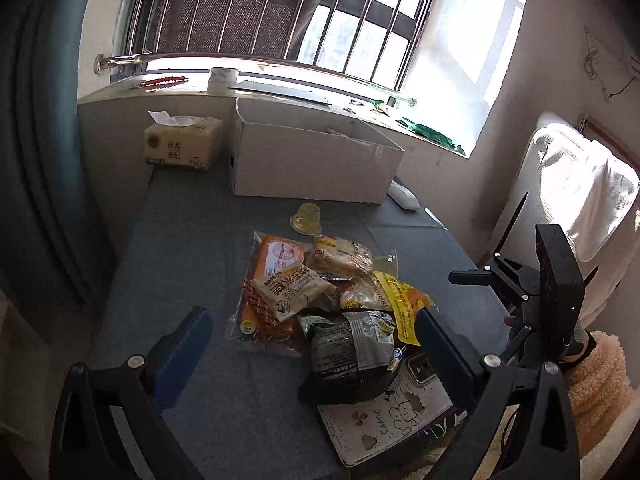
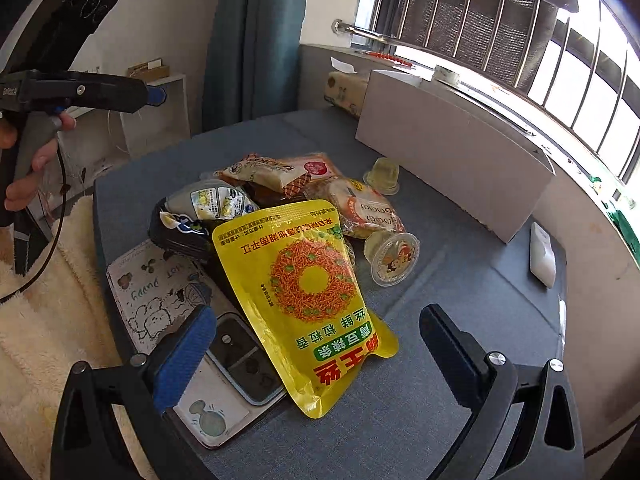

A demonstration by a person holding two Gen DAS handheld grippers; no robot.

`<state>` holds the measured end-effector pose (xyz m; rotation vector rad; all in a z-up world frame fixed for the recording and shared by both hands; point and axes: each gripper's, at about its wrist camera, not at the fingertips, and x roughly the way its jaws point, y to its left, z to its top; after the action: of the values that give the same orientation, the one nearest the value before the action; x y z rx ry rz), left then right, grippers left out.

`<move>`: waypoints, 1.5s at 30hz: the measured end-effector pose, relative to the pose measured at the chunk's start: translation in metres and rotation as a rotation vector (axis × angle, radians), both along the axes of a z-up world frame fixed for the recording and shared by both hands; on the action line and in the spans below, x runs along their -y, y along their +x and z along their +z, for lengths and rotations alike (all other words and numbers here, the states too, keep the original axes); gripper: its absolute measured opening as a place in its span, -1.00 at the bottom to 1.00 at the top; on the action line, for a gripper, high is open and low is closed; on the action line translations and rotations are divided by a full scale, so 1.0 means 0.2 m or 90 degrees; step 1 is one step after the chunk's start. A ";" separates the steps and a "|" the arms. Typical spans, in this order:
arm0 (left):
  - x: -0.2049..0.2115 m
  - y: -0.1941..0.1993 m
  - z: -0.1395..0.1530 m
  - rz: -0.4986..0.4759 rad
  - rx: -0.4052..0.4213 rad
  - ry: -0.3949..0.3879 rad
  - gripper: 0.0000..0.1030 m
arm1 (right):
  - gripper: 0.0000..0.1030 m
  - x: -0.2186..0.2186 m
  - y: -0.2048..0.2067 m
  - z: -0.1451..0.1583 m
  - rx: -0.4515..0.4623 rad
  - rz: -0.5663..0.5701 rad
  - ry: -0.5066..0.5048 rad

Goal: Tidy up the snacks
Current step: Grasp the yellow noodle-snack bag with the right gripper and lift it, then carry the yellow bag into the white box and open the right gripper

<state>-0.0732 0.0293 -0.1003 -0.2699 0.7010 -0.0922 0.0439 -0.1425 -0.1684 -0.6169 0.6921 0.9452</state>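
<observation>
A pile of snack packs lies on the grey table point(image 1: 180, 264). On top near me is a yellow pouch point(image 2: 308, 300), also in the left wrist view point(image 1: 404, 300). Beside it lie a grey-green pack point(image 1: 352, 344), a beige pack point(image 1: 294, 288), an orange pack point(image 1: 276, 256) and two jelly cups point(image 2: 394, 256) point(image 1: 306, 218). A white cardboard box point(image 1: 316, 160) stands open at the back. My left gripper point(image 1: 316, 340) is open above the pile's near side. My right gripper point(image 2: 316, 344) is open with the yellow pouch's lower end between its fingers.
A tissue pack point(image 1: 182, 142) stands left of the box. A white object point(image 2: 542, 252) lies at the table's right edge. A phone point(image 2: 244, 360) lies on a cartoon-print notebook point(image 2: 156, 296) under the pile. A window sill with bars runs behind.
</observation>
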 end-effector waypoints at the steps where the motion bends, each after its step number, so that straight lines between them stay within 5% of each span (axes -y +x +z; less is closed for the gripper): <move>1: 0.00 0.00 -0.01 0.001 0.000 0.002 1.00 | 1.00 -0.02 0.01 -0.02 -0.006 0.017 -0.011; 5: 0.00 -0.01 -0.02 -0.005 -0.007 0.014 1.00 | 1.00 -0.09 0.09 -0.09 -0.028 0.041 -0.051; 9: 0.00 -0.01 -0.05 -0.009 -0.021 0.015 1.00 | 0.95 -0.08 0.16 -0.10 -0.120 0.049 -0.004; 11: 0.00 -0.01 -0.07 -0.010 -0.027 0.016 1.00 | 0.12 -0.06 0.14 -0.09 -0.082 0.036 0.012; 13: 0.00 0.00 -0.08 -0.010 -0.030 0.017 1.00 | -0.27 -0.03 0.13 -0.06 -0.064 0.008 0.033; 26: 0.18 0.13 -0.19 -0.080 -0.098 0.053 1.00 | -0.36 0.30 0.12 0.20 -0.147 -0.206 0.260; 33: 0.24 0.28 -0.27 -0.094 -0.158 -0.028 0.99 | -0.35 0.41 0.05 0.15 -0.188 -0.254 0.364; 38: 0.19 0.35 -0.33 -0.071 -0.172 -0.091 0.98 | -0.35 0.46 0.06 0.12 -0.209 -0.276 0.364; 39: 0.18 0.36 -0.35 -0.071 -0.176 -0.108 0.89 | -0.34 0.46 0.06 0.12 -0.212 -0.274 0.367; 40: 0.18 0.36 -0.37 -0.073 -0.179 -0.118 0.45 | -0.34 0.46 0.06 0.12 -0.215 -0.267 0.372; 41: 0.18 0.36 -0.38 -0.072 -0.187 -0.117 0.29 | -0.33 0.45 0.05 0.12 -0.217 -0.256 0.376; 45: 0.21 0.29 -0.31 -0.085 -0.127 -0.088 0.12 | -0.33 0.40 0.05 0.12 -0.216 -0.242 0.360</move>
<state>-0.0144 -0.0135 -0.1619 -0.3680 0.9120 -0.2448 0.0535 -0.2220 -0.1449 0.1785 0.7630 0.8393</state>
